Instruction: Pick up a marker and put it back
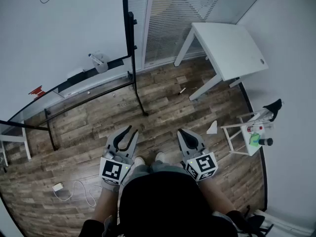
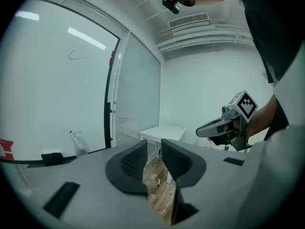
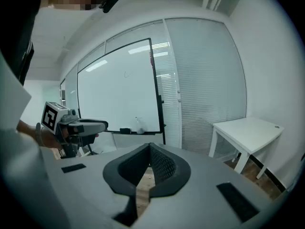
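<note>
A small white marker (image 1: 181, 90) lies on the wooden floor near the white table's leg. It also shows through the gap of the left jaws as a marker (image 2: 158, 182). My left gripper (image 1: 132, 131) is held at waist height, about level, open with nothing between its fingers (image 2: 135, 160). My right gripper (image 1: 180, 131) hangs beside it, its tips meeting, shut and empty. Both are well short of the marker and of the whiteboard (image 1: 59, 28). From each gripper view the other gripper is visible: the right gripper (image 2: 199, 131) and the left gripper (image 3: 105, 125).
The whiteboard's tray (image 1: 81, 80) carries a black eraser (image 2: 51, 158) and a clear spray bottle (image 1: 98, 60). A white table (image 1: 232, 48) stands at the back right, and a small white rack (image 1: 249, 132) with items at the right. A paper scrap (image 1: 212, 128) and a charger with cable (image 1: 59, 187) lie on the floor.
</note>
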`<state>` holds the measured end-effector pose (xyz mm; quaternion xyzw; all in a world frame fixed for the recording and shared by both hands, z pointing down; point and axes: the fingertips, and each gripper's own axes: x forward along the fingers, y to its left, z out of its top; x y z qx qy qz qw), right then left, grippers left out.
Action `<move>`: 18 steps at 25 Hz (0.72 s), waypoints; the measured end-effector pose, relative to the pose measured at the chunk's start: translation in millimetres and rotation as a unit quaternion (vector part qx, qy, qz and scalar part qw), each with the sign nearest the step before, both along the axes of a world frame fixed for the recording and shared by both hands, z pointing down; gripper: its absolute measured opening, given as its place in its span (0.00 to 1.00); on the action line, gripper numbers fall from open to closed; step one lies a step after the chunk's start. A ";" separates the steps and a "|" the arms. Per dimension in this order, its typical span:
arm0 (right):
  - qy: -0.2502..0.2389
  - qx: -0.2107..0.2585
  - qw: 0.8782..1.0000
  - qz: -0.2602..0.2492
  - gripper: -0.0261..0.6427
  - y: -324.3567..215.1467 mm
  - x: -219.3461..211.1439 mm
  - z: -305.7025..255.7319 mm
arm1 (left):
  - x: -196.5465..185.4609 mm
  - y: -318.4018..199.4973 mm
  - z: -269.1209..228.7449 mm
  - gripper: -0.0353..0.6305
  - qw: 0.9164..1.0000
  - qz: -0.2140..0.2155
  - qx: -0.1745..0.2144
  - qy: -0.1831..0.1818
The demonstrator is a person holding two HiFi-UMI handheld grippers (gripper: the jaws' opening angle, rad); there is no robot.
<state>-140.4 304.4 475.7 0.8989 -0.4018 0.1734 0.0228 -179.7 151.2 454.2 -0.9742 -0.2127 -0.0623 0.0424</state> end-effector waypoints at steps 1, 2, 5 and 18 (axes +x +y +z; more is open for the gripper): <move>0.000 0.002 1.000 -0.001 0.08 6.9 0.8 -1.6 | 2.2 8.1 -3.5 0.21 1.000 -0.005 -0.004 -0.002; 0.001 0.005 1.000 -0.002 0.08 13.8 1.8 -3.1 | 4.3 16.1 -6.5 0.22 1.000 -0.009 -0.007 -0.003; 0.001 0.014 1.000 -0.009 0.08 33.2 6.8 -7.3 | 8.6 39.3 -6.1 0.22 1.000 -0.010 0.001 -0.009; -0.012 0.068 0.997 -0.038 0.08 80.1 59.3 -3.1 | 52.1 88.5 4.4 0.22 0.997 -0.056 0.024 -0.049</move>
